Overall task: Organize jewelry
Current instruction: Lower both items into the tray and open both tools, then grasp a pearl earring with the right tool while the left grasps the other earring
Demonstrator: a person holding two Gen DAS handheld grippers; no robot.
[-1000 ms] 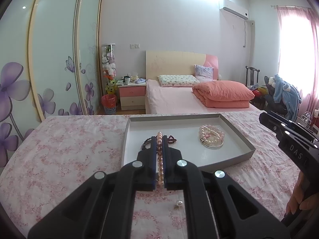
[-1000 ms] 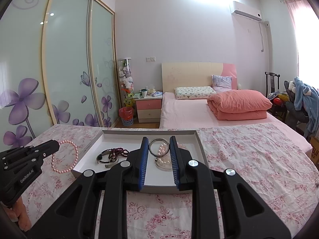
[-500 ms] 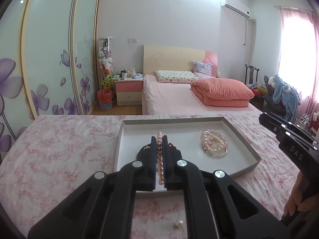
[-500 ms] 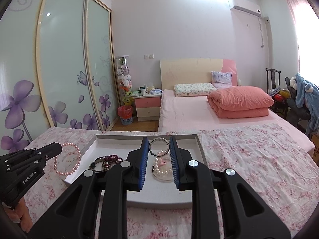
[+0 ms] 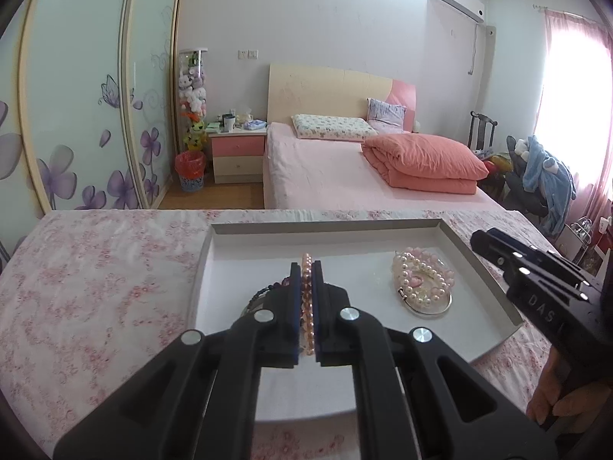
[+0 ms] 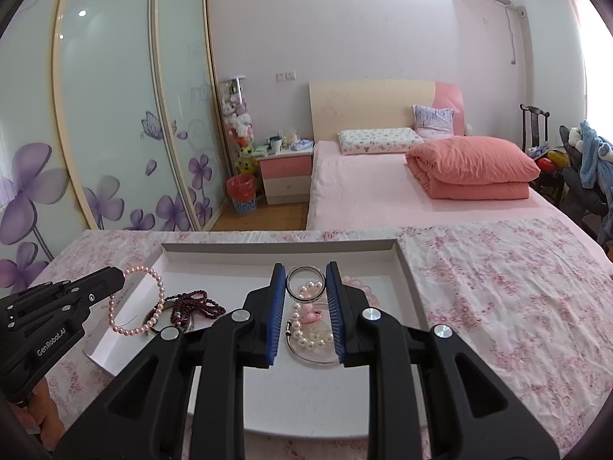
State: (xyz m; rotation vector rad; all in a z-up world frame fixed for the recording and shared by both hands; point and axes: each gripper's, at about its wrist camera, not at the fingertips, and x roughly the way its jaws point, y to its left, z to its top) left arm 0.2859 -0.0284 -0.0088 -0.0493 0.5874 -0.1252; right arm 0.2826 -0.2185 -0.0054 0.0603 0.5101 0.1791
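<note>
Left wrist view: the left gripper (image 5: 305, 268) has its jaws nearly closed, pinching a pink bead bracelet (image 5: 307, 299) between the blue pads, and it hangs over the left half of the grey tray (image 5: 325, 227). In the right wrist view the same bracelet (image 6: 138, 303) dangles as a loop from the left gripper's (image 6: 115, 280) tip, above the tray's (image 6: 279, 247) left edge. Beneath it, inside the tray near that edge, lies a dark red bead strand (image 6: 195, 306). The right gripper (image 6: 305, 280) has its jaws apart and holds nothing; it hovers over the tray's middle, framing a silver ring (image 6: 305, 283) and a white pearl bracelet (image 6: 306, 329) with a pink charm on the tray floor. The tray sits on a pink floral cloth (image 6: 498, 287); its near edge is hidden by the grippers.
</note>
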